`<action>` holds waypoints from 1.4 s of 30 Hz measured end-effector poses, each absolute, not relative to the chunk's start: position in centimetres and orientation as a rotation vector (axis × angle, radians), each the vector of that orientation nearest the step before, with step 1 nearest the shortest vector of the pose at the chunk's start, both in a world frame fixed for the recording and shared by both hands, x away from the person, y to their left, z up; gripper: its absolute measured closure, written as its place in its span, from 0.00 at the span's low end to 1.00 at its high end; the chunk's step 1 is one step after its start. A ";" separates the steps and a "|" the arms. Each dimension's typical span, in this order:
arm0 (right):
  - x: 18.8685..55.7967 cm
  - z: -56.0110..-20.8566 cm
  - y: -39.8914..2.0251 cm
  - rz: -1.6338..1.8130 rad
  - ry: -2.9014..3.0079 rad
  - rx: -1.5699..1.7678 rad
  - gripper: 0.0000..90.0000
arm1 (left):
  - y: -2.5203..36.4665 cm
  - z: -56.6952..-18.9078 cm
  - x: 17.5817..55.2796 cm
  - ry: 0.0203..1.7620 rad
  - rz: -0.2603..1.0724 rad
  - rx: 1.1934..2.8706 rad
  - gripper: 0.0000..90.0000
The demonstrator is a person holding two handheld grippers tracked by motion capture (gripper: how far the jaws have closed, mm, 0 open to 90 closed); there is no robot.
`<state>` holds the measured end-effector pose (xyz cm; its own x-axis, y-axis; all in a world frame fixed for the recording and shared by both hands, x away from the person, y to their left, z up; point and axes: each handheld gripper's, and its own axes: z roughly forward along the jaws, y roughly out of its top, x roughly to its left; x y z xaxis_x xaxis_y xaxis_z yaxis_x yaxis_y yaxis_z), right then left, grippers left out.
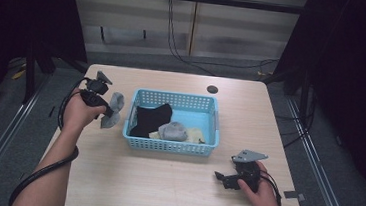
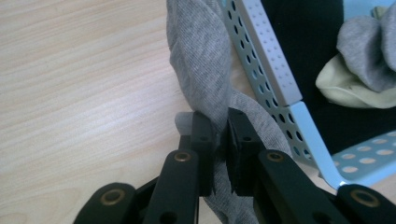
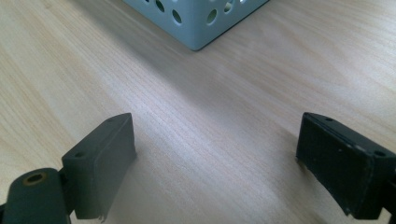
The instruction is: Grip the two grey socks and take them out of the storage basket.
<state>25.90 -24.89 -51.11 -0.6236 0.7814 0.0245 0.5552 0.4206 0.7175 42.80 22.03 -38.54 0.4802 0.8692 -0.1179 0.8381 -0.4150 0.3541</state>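
Pinching ribbed grey sock (image 2: 201,70): left gripper (image 2: 219,140) | right gripper (image 3: 215,158) jaws wide, empty

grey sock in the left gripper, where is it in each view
High view: the grey sock hangs left of centre, just outside the basket's left wall, held by the left gripper.
Left gripper view: it runs from top centre down to the bottom, pinched between the black fingers.
Right gripper view: no sock here; wood and open fingers.
Shared landmark: the blue basket, its corner at the top of the right gripper view.
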 end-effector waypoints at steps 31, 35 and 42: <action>25.9 -51.1 -24.9 1.019 2.367 1.153 0.12 | 21.5 -42.6 43.8 1.462 0.139 2.344 0.90; 25.9 -51.1 -24.9 1.018 2.368 1.159 0.12 | 21.5 -42.9 43.9 1.457 0.144 2.354 0.90; 25.9 -51.1 -24.9 1.020 2.367 1.153 0.12 | 21.5 -43.4 44.0 1.461 0.151 2.345 0.87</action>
<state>25.90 -24.89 -51.12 -0.6246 0.7805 0.0256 0.5549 0.4204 0.7179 43.97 21.47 -43.36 0.4563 0.8837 -0.1040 0.8439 -0.3927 0.3656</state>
